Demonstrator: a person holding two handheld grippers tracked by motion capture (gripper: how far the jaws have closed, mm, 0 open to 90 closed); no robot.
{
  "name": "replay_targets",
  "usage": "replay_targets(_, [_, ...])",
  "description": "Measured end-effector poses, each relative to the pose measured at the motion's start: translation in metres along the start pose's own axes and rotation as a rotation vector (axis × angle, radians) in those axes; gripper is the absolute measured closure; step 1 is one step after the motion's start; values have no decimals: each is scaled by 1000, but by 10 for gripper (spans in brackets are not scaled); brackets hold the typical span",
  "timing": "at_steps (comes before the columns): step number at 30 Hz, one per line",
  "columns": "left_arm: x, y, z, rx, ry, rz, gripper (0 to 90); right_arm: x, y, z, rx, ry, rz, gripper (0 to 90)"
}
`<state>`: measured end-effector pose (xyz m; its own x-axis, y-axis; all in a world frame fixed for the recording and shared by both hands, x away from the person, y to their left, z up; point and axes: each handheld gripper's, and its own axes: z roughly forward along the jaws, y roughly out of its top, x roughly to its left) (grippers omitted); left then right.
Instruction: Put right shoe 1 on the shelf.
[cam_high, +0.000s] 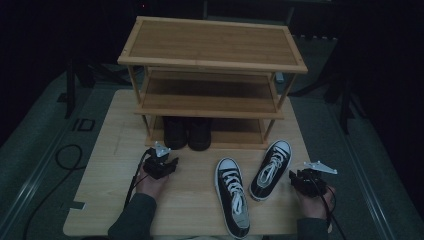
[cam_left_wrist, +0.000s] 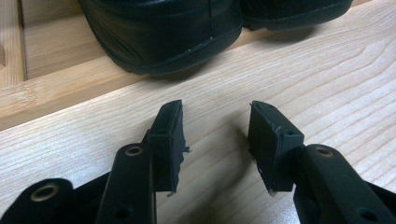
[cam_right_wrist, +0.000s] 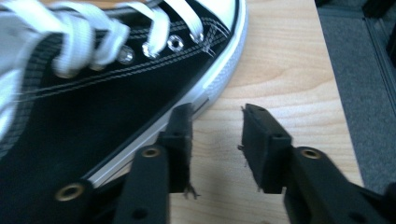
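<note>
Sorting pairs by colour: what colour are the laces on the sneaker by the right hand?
White laces, clearest in the right gripper view.

So the shoe rack (cam_high: 212, 75) sits at the far middle of the bench (cam_high: 100, 200), three shelves stacked. A pair of dark shoes (cam_high: 187, 132) is tucked side by side on its bottom shelf, toward the left. In front of the rack, nearer the person, two sneakers lie on the bench right of center: the left sneaker (cam_high: 233, 196) closer to the near edge, the right sneaker (cam_high: 271, 169) just beside it, angled, a bit farther back. Left claw (cam_high: 161, 165) rests near the dark shoes; right claw (cam_high: 306, 181) sits just right of the right sneaker.
</note>
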<state>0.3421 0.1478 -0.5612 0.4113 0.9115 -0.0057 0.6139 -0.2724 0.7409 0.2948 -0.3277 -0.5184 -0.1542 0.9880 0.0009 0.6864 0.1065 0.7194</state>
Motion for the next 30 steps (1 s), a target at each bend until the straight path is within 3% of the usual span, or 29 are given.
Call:
replay_targets(5, [0,0,0,0,0,0,551,1,10,-15,-23,23,-26,822])
replay_targets(11, [0,0,0,0,-1,0,550,7,23,-32,-65,55,-69,879])
replay_targets(18, [0,0,0,0,-2,2,545,22,33,-44,-84,133,-118,893])
replay_targets(30, [0,0,0,0,-3,2,545,57,32,-53,-72,267,-200,858])
